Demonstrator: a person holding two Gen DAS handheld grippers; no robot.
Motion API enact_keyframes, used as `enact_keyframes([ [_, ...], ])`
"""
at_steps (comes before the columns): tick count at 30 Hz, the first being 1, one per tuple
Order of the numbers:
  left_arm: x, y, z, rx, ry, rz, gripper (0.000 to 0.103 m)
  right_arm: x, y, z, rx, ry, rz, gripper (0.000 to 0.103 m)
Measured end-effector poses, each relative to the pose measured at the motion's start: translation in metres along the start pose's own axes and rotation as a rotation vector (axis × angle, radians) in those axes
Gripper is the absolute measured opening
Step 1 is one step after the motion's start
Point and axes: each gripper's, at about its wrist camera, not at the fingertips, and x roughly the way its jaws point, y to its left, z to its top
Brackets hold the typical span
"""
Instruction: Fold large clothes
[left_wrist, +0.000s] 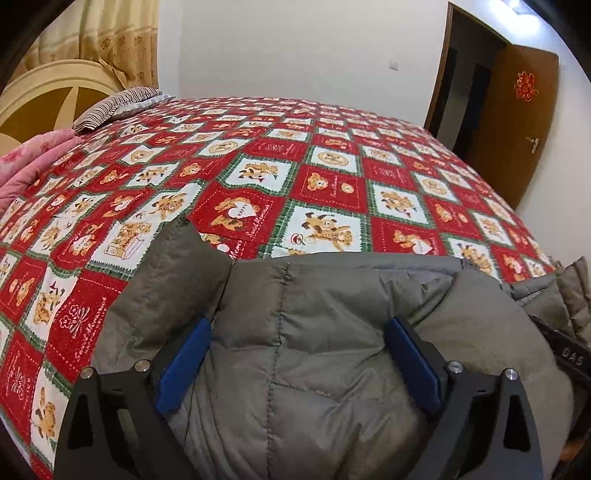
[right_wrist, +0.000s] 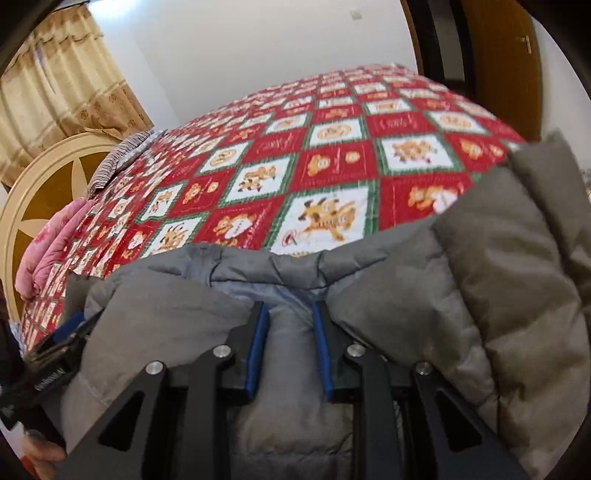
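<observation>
A grey-green padded jacket lies bunched at the near edge of the bed. My left gripper has its jaws spread wide, with a thick fold of the jacket bulging between the blue pads. In the right wrist view the jacket fills the lower frame. My right gripper is shut on a pinched ridge of the jacket between its blue pads. The left gripper's black body shows at the left edge of that view.
The bed carries a red, white and green teddy-bear quilt. A pink blanket and striped pillow lie by the cream headboard. A brown door stands open at the far right, curtains at the left.
</observation>
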Motion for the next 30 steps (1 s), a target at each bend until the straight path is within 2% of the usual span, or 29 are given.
enact_keyframes([
  [5, 0.010, -0.005, -0.001, 0.032, 0.025, 0.045, 0.099, -0.001, 0.003, 0.001, -0.007, 0.010, -0.021, 0.026],
  [8, 0.012, -0.007, -0.002, 0.049, 0.032, 0.066, 0.099, -0.034, -0.007, 0.004, 0.032, -0.093, -0.015, 0.026],
  [9, 0.013, -0.008, -0.002, 0.051, 0.033, 0.069, 0.099, -0.049, -0.014, 0.005, 0.049, -0.141, -0.037, 0.032],
  [11, 0.013, -0.008, -0.002, 0.052, 0.033, 0.071, 0.099, -0.068, -0.029, 0.007, 0.073, -0.172, -0.098, 0.033],
  [15, 0.013, -0.008, -0.002, 0.053, 0.032, 0.073, 0.099, -0.081, -0.075, 0.004, 0.137, -0.151, -0.226, 0.033],
  [18, 0.013, -0.009, -0.003, 0.056, 0.032, 0.076, 0.099, -0.070, -0.104, -0.009, 0.226, -0.136, -0.190, 0.028],
  [23, 0.012, -0.009, -0.002, 0.058, 0.032, 0.079, 0.099, -0.054, -0.096, -0.010, 0.201, -0.132, -0.276, 0.027],
  [27, 0.012, -0.010, -0.002, 0.059, 0.033, 0.081, 0.099, -0.058, -0.126, -0.014, 0.322, -0.157, -0.160, 0.025],
  [30, 0.012, -0.009, -0.003, 0.060, 0.031, 0.080, 0.099, -0.061, -0.128, -0.017, 0.335, -0.161, -0.143, 0.024],
])
